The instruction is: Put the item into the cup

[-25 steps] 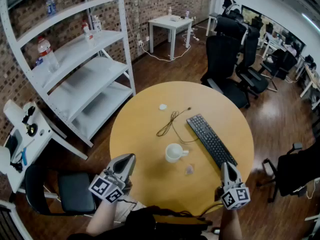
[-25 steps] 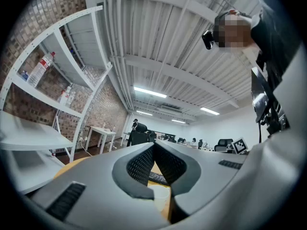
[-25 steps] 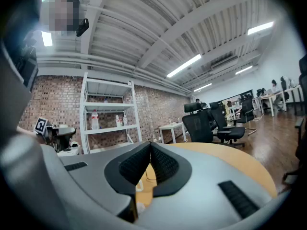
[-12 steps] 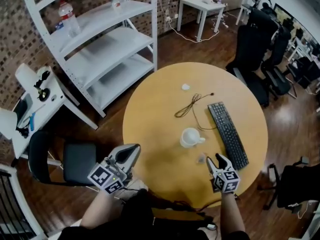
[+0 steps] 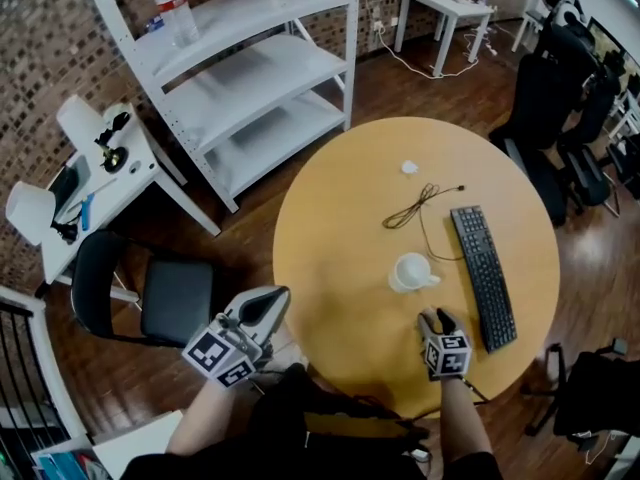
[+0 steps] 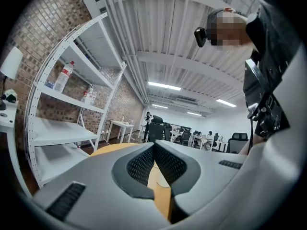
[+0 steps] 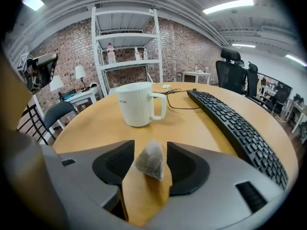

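Observation:
A white cup [image 5: 410, 272] stands upright near the middle of the round wooden table [image 5: 330, 228]; in the right gripper view the cup [image 7: 136, 103] is just ahead, with its handle to the right. A small pyramid tea bag [image 7: 150, 161] lies on the table between the jaws of my right gripper [image 7: 150, 148]. Those jaws are opening, and the pads do not press on the bag. In the head view the right gripper [image 5: 433, 318] sits just in front of the cup and hides the bag. My left gripper [image 5: 272, 303] hovers off the table's left edge, its jaws [image 6: 154, 150] shut and empty.
A black keyboard [image 5: 483, 273] lies right of the cup, close to the right gripper. A dark cable [image 5: 415, 206] and a small white object [image 5: 408, 167] lie beyond the cup. A black chair [image 5: 150, 298] and white shelving [image 5: 250, 68] stand left of the table.
My right gripper has moved forward to the tea bag and its jaws have opened round it. The head view has shifted. The left gripper stays beside the table, shut.

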The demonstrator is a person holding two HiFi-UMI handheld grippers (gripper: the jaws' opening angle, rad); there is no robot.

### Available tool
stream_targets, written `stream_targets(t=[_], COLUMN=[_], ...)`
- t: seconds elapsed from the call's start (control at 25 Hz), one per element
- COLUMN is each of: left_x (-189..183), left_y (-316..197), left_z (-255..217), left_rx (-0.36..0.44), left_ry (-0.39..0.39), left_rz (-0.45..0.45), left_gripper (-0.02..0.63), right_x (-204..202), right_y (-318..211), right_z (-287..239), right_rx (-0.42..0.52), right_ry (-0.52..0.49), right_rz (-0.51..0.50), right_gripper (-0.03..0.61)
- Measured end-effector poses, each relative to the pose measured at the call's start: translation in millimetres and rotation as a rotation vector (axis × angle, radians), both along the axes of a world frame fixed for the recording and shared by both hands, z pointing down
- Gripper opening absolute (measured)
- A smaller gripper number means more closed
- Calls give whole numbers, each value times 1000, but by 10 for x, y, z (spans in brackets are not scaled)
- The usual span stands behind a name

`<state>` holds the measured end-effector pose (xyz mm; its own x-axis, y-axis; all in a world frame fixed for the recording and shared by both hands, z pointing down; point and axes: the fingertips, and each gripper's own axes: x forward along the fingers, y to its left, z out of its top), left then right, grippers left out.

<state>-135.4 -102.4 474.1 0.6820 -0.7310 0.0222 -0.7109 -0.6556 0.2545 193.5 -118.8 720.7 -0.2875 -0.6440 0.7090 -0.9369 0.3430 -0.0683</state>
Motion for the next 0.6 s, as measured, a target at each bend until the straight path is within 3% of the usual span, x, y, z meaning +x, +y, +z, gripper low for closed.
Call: stream_targets(t=[0.36, 0.44, 0.6], left_x=[-161, -171, -130], left_y=[33, 11, -52], left_z=[32, 25, 18], left_rx=[-25, -23, -14], left_ry=[-9, -6, 11], left_rz=[-19, -13, 6], left_gripper=[-6, -6, -6], right_x=[-4, 32, 112], right_y=[83, 69, -47], right_z=[182, 174, -182], right_rx=[-35, -37, 61], right_ry=[79, 95, 83], right_rz=[64, 89, 145], right_gripper=[216, 155, 141])
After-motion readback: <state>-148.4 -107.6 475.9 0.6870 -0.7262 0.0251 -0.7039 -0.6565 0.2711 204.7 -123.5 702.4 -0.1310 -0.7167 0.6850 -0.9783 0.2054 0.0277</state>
